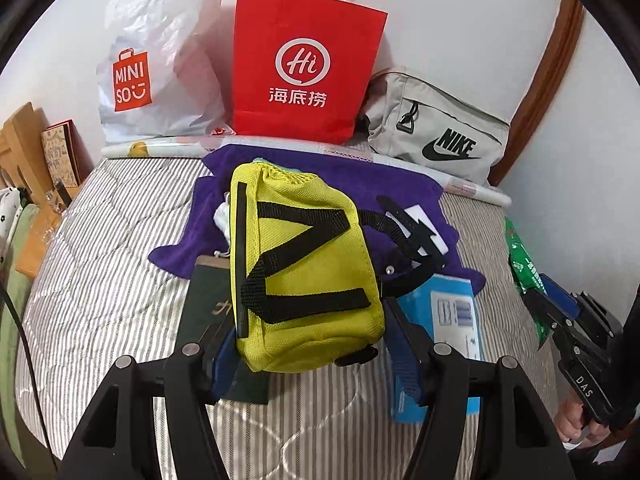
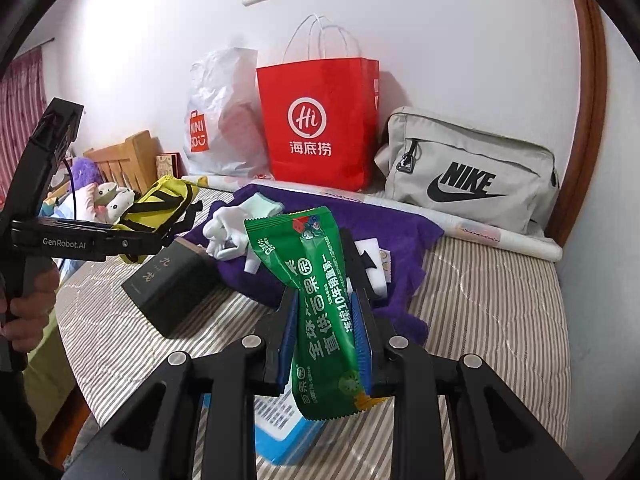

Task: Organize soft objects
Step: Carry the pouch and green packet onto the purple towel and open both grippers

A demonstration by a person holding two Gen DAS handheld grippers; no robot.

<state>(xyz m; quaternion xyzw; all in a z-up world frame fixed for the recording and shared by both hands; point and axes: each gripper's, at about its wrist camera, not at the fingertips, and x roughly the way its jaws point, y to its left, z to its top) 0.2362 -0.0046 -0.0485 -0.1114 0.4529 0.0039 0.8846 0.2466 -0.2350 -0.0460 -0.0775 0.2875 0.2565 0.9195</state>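
Inspecting from largest to smallest: one bed (image 1: 104, 264) with a striped quilted cover carries the whole lot. Three bags stand against the wall at its far edge, evidently as receiving containers: one grey sports bag (image 2: 472, 168), one red paper bag (image 2: 320, 124) and one white plastic bag (image 2: 218, 120). One purple cloth (image 1: 384, 188) lies spread mid-bed, with a white soft item (image 2: 224, 232) and other small pieces loose on it; their count cannot be fixed. One dark box (image 2: 172, 284) lies just beside the cloth, and one blue-and-white box (image 1: 452, 320) lies at the near side.

Two items are off the bed. The left hand-held gripper (image 1: 316, 340) clasps one yellow pouch (image 1: 304, 272) by its lower end, pads pressed to both sides, its black strap trailing to the right. In my judgement the end grip leaves the body free for lowering into a bag. The right hand-held gripper (image 2: 326, 320) is clamped on one green snack packet (image 2: 320, 300) at mid-length, so both ends flop clear of the jaws. Both items hang above the near half of the bed, well apart from the bags.
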